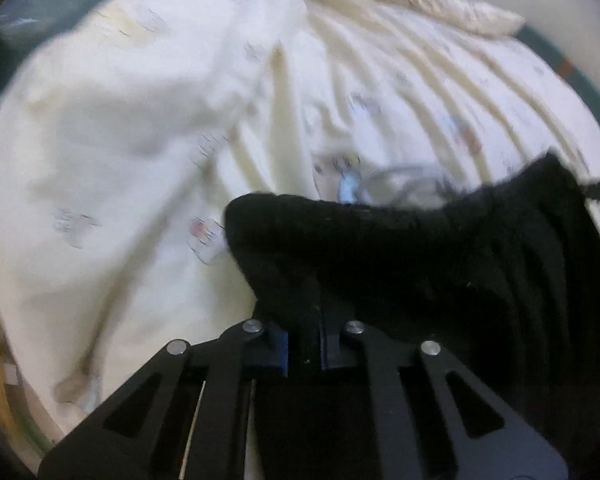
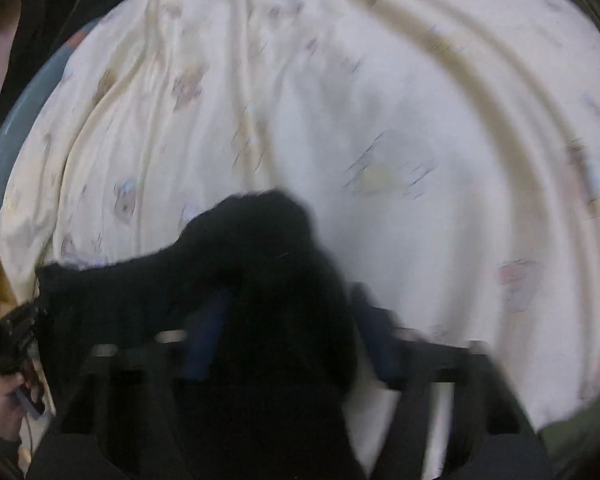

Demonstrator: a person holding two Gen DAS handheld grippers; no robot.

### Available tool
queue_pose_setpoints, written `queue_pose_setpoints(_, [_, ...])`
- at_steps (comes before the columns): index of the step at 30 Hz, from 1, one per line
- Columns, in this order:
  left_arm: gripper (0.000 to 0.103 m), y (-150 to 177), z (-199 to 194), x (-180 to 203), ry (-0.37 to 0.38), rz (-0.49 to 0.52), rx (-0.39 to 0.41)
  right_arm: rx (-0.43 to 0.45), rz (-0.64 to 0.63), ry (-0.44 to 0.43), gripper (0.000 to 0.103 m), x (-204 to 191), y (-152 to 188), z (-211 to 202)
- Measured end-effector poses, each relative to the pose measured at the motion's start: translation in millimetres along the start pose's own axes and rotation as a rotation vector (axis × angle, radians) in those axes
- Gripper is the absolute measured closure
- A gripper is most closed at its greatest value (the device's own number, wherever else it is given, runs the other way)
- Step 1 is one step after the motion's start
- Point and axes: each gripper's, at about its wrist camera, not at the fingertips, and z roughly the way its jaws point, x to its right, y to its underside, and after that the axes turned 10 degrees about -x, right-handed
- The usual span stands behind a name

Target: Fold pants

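Note:
The black pants (image 1: pixel 420 256) lie bunched on a cream printed sheet (image 1: pixel 120 140). My left gripper (image 1: pixel 306 320) is shut on one corner of them, its blue pads close together and its tips buried in the cloth. From there the fabric stretches right to a raised peak (image 1: pixel 556 176). In the blurred right wrist view a thick fold of the pants (image 2: pixel 284 280) stands between the blue fingers (image 2: pixel 206 332) of my right gripper (image 2: pixel 288 320), which pinches it. At the left edge of that view a hand holds the left gripper (image 2: pixel 16 332).
The sheet (image 2: pixel 420 120) is wrinkled and covers most of both views. A small blue item with a grey cable loop (image 1: pixel 352 184) lies on it just beyond the pants. A padded cream edge (image 1: pixel 412 4) runs along the far side, and a teal surface (image 1: pixel 16 24) shows past the sheet.

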Motion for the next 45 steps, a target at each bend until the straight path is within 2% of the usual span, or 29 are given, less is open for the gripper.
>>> queue_pose_setpoints(1, [0.097, -1.2, -7.8, -8.4, 0.033, -0.049, -0.002, 0.011, -0.010, -0.003, 0.086, -1.7, 2.5, -1.3])
queue_pose_setpoints(2, [0.097, -2.7, -15.0, -12.4, 0.056, -0.079, 0.005, 0.048, -0.031, -0.001, 0.095, -5.5, 7.5, -9.3])
queue_pose_setpoints(6, [0.097, -17.8, -48.4, -19.3, 0.101, -0.087, 0.039, 0.171, -0.130, 0.034, 0.098, -27.8, 27.0, -58.3])
queue_pose_setpoints(8, [0.097, -25.7, -66.9, -22.7, 0.101, -0.076, 0.066, 0.242, -0.152, 0.087, 0.099, -34.7, 29.3, -91.9])
queue_pose_setpoints(10, [0.097, -45.0, -75.5, -20.2, 0.078, -0.049, 0.090, 0.285, -0.162, 0.134, 0.099, -40.4, 20.2, -117.1])
queue_pose_setpoints(13, [0.097, -75.2, -74.1, -6.8, -0.002, 0.022, 0.107, 0.298, -0.214, 0.233, 0.099, -56.2, -0.6, -129.1])
queue_pose_setpoints(18, [0.097, -121.2, -51.6, 8.0, -0.098, 0.111, 0.083, 0.245, -0.233, 0.373, 0.100, -56.8, -51.2, -104.7])
queue_pose_setpoints(23, [0.097, -168.5, -21.7, 10.2, -0.206, 0.140, 0.079, 0.228, -0.220, 0.425, 0.101, -44.5, -95.9, -71.6])
queue_pose_setpoints(25, [0.097, -177.6, -4.8, 8.5, -0.212, 0.133, 0.062, 0.221, -0.208, 0.439, 0.101, -40.8, -109.3, -57.2])
queue_pose_setpoints(27, [0.097, -177.0, 23.8, 9.0, -0.231, 0.150, 0.024, 0.174, -0.206, 0.474, 0.101, -34.7, -118.2, -29.5])
queue_pose_setpoints(29, [0.094, -171.4, 52.5, 15.3, -0.293, 0.192, 0.017, 0.133, -0.214, 0.500, 0.100, -29.0, -120.1, -0.2])
queue_pose_setpoints(30, [0.092, -170.7, 60.0, 15.2, -0.299, 0.195, 0.017, 0.117, -0.217, 0.513, 0.100, -25.6, -120.6, 12.5])
queue_pose_setpoints(32, [0.088, -169.2, 69.8, 12.4, -0.297, 0.183, 0.023, 0.103, -0.203, 0.513, 0.096, -16.4, -121.4, 31.3])
queue_pose_setpoints(34, [0.081, -165.1, 74.1, 17.2, -0.325, 0.194, 0.029, 0.120, -0.181, 0.514, 0.075, -11.0, -120.8, 38.2])
queue_pose_setpoints(35, [0.080, -163.6, 75.4, 21.5, -0.349, 0.215, 0.030, 0.123, -0.185, 0.531, 0.068, -11.4, -120.3, 39.2])
queue_pose_setpoints(37, [0.070, -162.6, 71.3, 25.2, -0.354, 0.206, 0.034, 0.104, -0.188, 0.572, 0.029, -11.2, -121.4, 34.6])
queue_pose_setpoints(38, [0.067, -163.7, 67.7, 23.5, -0.336, 0.184, 0.031, 0.090, -0.173, 0.575, 0.024, -8.1, -122.6, 26.6])
queue_pose_setpoints(39, [0.063, -164.0, 64.1, 20.9, -0.316, 0.159, 0.029, 0.077, -0.165, 0.548, 0.024, -5.1, -122.7, 14.8])
queue_pose_setpoints(41, [0.052, -162.7, 54.7, 16.5, -0.252, 0.110, 0.007, 0.093, -0.177, 0.549, 0.023, -5.9, -118.8, -10.9])
queue_pose_setpoints(42, [0.038, -159.1, 48.8, 16.2, -0.224, 0.101, 0.004, 0.111, -0.181, 0.549, 0.023, -8.6, -115.3, -24.6])
queue_pose_setpoints(43, [0.028, -155.7, 45.0, 17.8, -0.224, 0.102, -0.004, 0.125, -0.176, 0.522, 0.023, -10.2, -108.4, -43.5])
queue_pose_setpoints(45, [0.022, -146.2, 32.5, 25.8, -0.248, 0.119, -0.011, 0.167, -0.164, 0.518, 0.022, -14.6, -96.1, -70.6])
